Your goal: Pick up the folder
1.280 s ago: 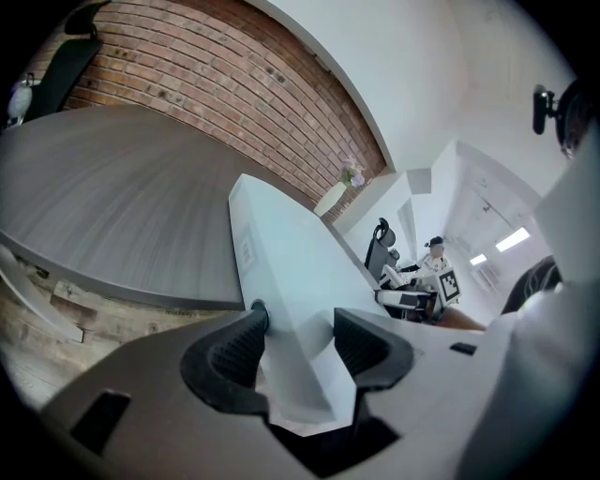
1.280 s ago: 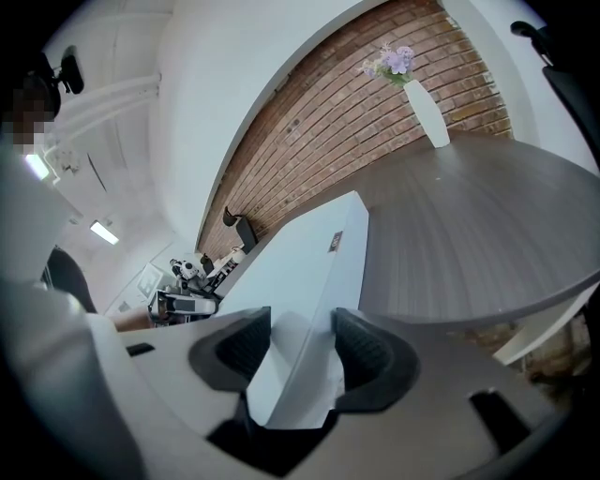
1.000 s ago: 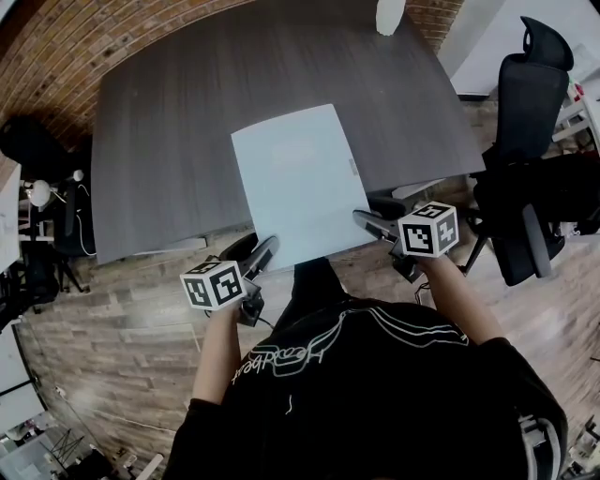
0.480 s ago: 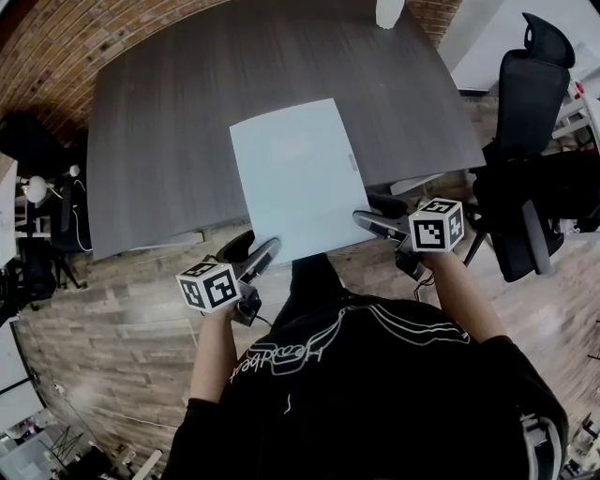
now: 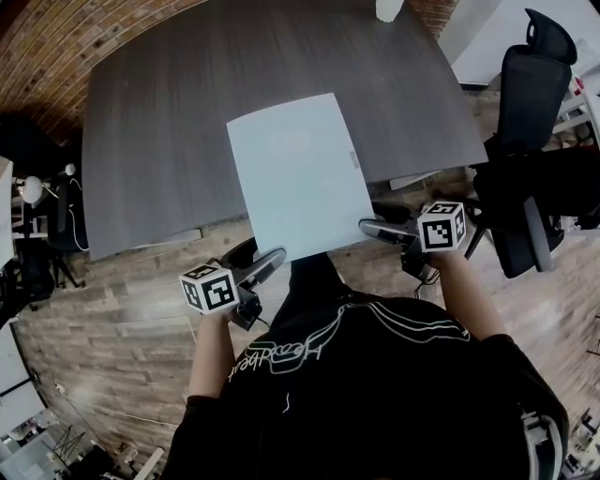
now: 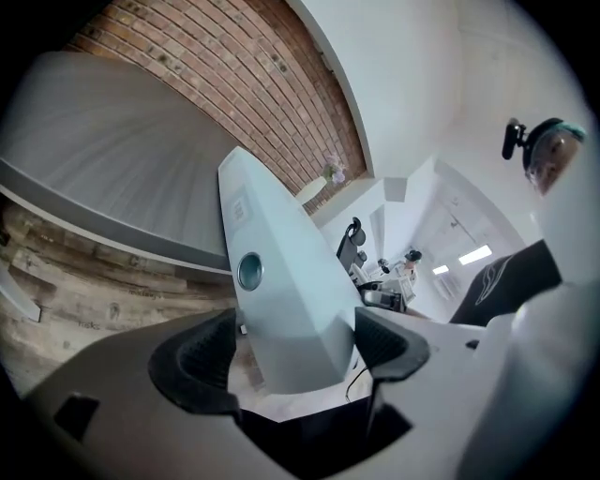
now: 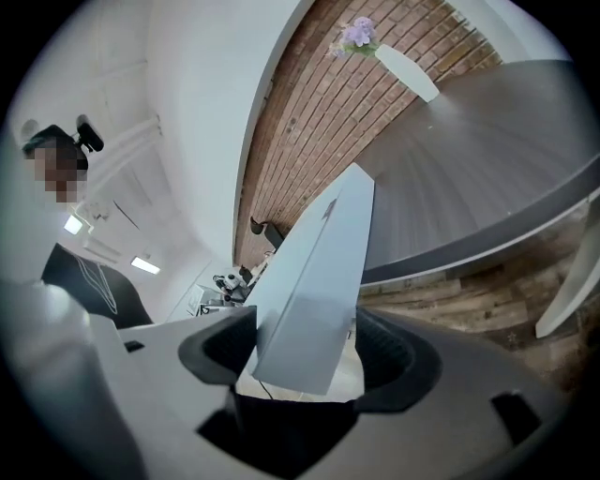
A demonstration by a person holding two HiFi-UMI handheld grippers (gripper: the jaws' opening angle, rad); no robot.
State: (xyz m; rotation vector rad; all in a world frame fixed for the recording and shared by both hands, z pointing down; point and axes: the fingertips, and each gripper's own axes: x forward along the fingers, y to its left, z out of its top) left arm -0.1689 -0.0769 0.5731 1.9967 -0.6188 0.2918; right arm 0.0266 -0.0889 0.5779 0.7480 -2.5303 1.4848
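A pale blue folder (image 5: 300, 173) lies flat on the dark grey table (image 5: 159, 122), its near end sticking out past the table's front edge. My left gripper (image 5: 267, 265) is at the folder's near left corner and my right gripper (image 5: 375, 230) at its near right corner. In the left gripper view the folder (image 6: 281, 281) runs between the jaws of the left gripper (image 6: 295, 347), which are opening, with gaps beside the pads. The right gripper view has the folder (image 7: 314, 281) between the right gripper (image 7: 305, 352) jaws, also opening and off it.
A black office chair (image 5: 534, 112) stands close on the right of the table. A white vase (image 5: 389, 11) sits at the table's far edge. A brick wall runs behind the table, with wooden floor (image 5: 112, 309) below the front edge where I stand.
Both grippers' jaws have spread apart around the folder's near corners. The two hands have drifted slightly outward and lower. The folder now lies a little farther up the table.
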